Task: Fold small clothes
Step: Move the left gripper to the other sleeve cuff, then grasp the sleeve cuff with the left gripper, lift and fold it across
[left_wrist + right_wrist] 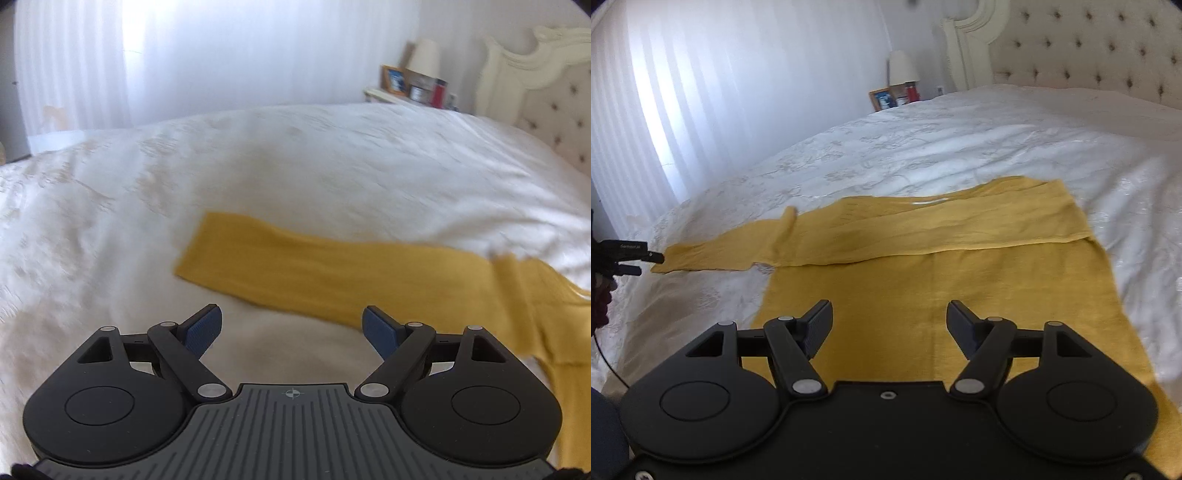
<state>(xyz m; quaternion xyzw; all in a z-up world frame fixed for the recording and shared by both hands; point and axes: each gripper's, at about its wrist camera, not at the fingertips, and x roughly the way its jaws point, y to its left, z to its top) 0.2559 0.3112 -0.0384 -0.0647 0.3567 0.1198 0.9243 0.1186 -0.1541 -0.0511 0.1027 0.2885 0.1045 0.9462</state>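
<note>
Mustard-yellow top (923, 280) lying flat on the white bed (960, 147), upper part folded over across the body, one long sleeve (295, 266) stretched straight out to the left over the patterned bedspread. Right tongs (889, 326) hovering low over the near half of the garment, jaws apart, nothing between the black pads, no cloth pinched. Left tongs (292, 330) out beside the sleeve, jaws spread wide, blue pads (201, 330) bare, only white bedspread showing in the gap, sleeve lying just beyond the right-hand pad. From the right wrist view, left tongs (646, 262) peeking in at the left edge, tips right at the cuff end of the sleeve; contact there too small to call. Small white lettering on that black arm, too blurred to read. Nightstand clutter by the tufted headboard (1089, 55): cream lamp (903, 68), framed picture (882, 99), red container (911, 92), labels too soft to read. Sheer curtains (701, 92) glowing behind.
</note>
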